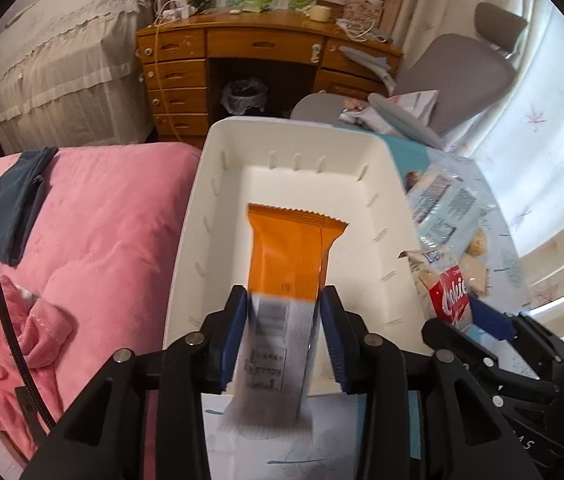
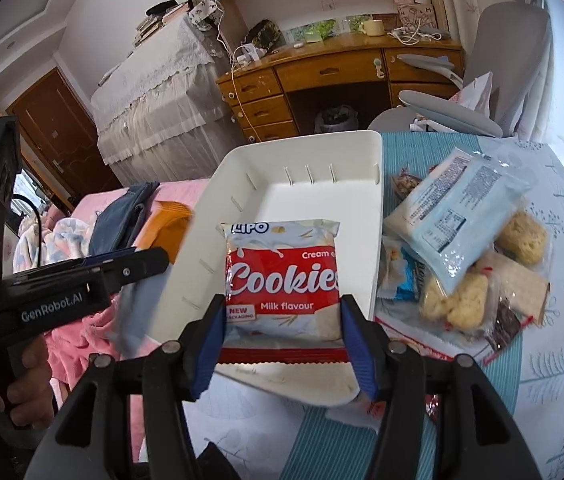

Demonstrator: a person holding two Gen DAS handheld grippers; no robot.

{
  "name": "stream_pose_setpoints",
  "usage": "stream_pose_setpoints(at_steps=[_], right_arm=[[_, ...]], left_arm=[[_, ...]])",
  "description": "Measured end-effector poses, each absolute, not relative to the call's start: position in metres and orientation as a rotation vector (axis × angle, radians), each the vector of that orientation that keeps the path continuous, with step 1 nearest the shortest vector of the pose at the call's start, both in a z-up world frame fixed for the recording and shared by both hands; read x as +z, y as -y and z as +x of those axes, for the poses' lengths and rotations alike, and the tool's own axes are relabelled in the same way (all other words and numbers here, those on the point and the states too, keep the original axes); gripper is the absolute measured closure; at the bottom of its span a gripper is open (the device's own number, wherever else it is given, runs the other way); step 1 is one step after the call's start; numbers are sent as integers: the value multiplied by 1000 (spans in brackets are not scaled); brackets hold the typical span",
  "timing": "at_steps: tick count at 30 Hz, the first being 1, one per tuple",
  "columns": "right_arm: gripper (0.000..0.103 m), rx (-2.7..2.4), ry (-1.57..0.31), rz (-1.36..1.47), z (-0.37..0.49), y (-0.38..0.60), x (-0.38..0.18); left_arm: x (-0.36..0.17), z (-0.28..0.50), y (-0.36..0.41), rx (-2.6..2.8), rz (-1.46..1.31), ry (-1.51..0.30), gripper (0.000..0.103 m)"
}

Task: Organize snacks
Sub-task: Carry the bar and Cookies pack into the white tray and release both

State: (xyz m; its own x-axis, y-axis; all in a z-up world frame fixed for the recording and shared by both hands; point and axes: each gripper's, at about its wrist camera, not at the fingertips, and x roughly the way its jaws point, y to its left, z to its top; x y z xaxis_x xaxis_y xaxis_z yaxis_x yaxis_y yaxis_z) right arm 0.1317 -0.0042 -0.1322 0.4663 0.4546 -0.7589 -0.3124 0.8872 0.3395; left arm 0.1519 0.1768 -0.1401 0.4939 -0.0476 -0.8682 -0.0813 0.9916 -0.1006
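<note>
A white plastic bin [image 1: 202,216] stands on the table; it also shows in the right wrist view [image 2: 375,216]. My left gripper [image 1: 283,312] is shut on an orange and white snack packet [image 1: 293,248] and holds it over the bin's near end. The packet shows in the right wrist view [image 2: 166,228] beside the left gripper [image 2: 134,264]. My right gripper [image 2: 282,332] is shut on a red and white Lipo cookies packet [image 2: 282,276], held above the bin's near edge. That packet shows at the right of the left wrist view [image 1: 447,280].
A pile of snack packets [image 2: 465,240] lies on the blue-patterned tablecloth [image 2: 561,320] right of the bin. A bed with a pink quilt [image 1: 94,240] is to the left. A wooden desk [image 1: 266,44] and a grey chair [image 1: 453,76] stand behind.
</note>
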Motion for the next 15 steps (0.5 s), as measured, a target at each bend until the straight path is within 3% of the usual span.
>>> stream_pose_setpoints(at_steps=[4,6,15], right_arm=[[34,463,-1024,156,137,3,-139],[29,467,-1027,167,135,5,-139],[28,452,-1042,166,125,28,-131]], left_arm=[[-143,153,-177,20,-149,-1080,41],[-143,151,-173,0,-146,-1086,38],[-140,142,-147,-6,-165,-1128,38]])
